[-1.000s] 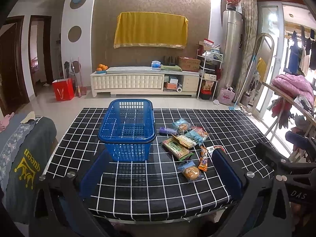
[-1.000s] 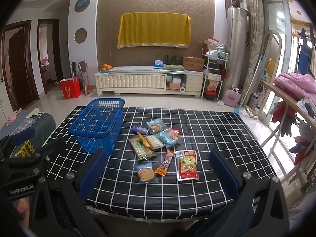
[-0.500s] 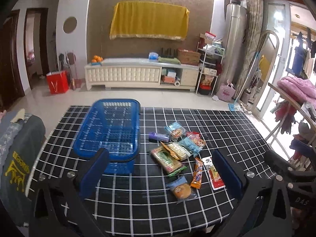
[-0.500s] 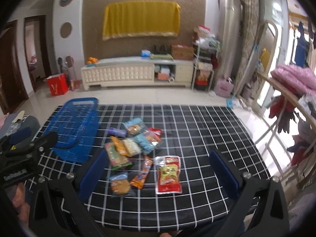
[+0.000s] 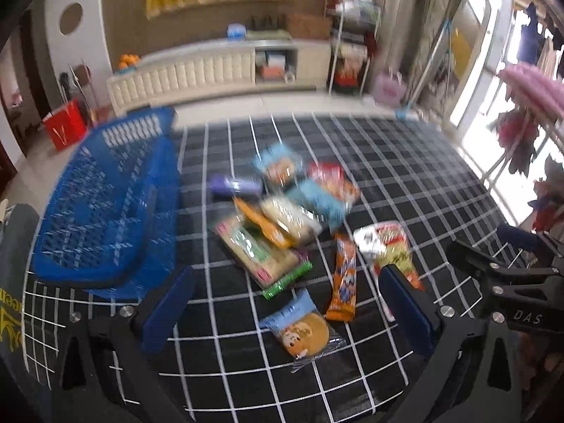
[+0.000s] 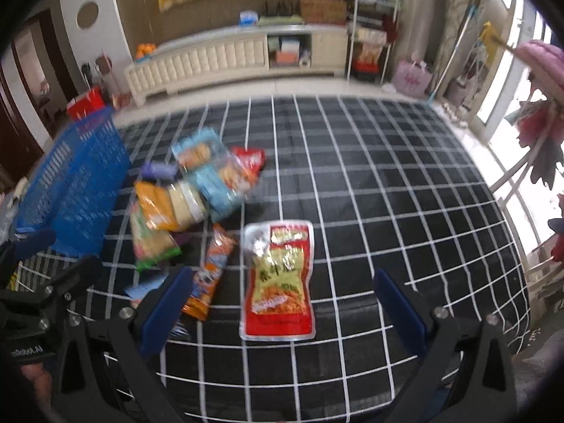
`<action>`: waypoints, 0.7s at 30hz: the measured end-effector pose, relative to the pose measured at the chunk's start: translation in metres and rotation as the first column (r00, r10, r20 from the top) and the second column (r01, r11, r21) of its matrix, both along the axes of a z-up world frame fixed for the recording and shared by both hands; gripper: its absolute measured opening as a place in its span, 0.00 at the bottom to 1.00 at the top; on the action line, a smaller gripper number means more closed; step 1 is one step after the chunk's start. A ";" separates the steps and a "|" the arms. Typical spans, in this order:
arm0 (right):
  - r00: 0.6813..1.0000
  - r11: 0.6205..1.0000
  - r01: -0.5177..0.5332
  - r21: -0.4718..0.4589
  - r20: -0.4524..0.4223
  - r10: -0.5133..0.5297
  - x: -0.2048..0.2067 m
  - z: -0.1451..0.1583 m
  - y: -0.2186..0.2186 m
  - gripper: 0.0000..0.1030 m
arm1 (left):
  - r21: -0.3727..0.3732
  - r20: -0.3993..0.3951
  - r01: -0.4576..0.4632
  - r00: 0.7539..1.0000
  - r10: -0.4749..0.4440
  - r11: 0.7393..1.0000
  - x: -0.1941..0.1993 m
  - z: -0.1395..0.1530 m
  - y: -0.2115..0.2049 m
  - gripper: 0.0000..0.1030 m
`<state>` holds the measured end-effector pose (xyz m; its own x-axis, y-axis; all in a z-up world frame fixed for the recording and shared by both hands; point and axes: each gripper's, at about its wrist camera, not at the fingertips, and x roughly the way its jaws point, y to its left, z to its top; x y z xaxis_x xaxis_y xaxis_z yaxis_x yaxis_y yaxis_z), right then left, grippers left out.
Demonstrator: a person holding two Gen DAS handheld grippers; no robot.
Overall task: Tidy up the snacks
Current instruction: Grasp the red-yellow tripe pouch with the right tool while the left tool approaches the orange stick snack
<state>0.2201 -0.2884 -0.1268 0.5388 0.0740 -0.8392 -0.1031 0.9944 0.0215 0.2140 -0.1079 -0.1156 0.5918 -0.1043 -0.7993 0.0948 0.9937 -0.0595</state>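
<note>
We see the left gripper (image 5: 287, 312): black frame, two blue rectangular finger pads (image 5: 167, 308), silver screws at each pad base. At 3 o'clock in the left wrist view the other tool's black body shows, white "DAS" lettering, more silver screws, blue tip. We see the right gripper (image 6: 283, 312) built the same: black arms, blue pads (image 6: 400, 312), silver screws. At 8 o'clock in the right wrist view, a black body with pale lettering, partly cut off, unreadable in full.
</note>
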 end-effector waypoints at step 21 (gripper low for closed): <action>0.974 0.993 -0.081 -0.086 -0.220 0.060 0.053 -0.100 0.016 0.90 | 0.027 -0.204 0.017 0.979 -0.011 1.000 0.052 -0.090 -0.001 1.00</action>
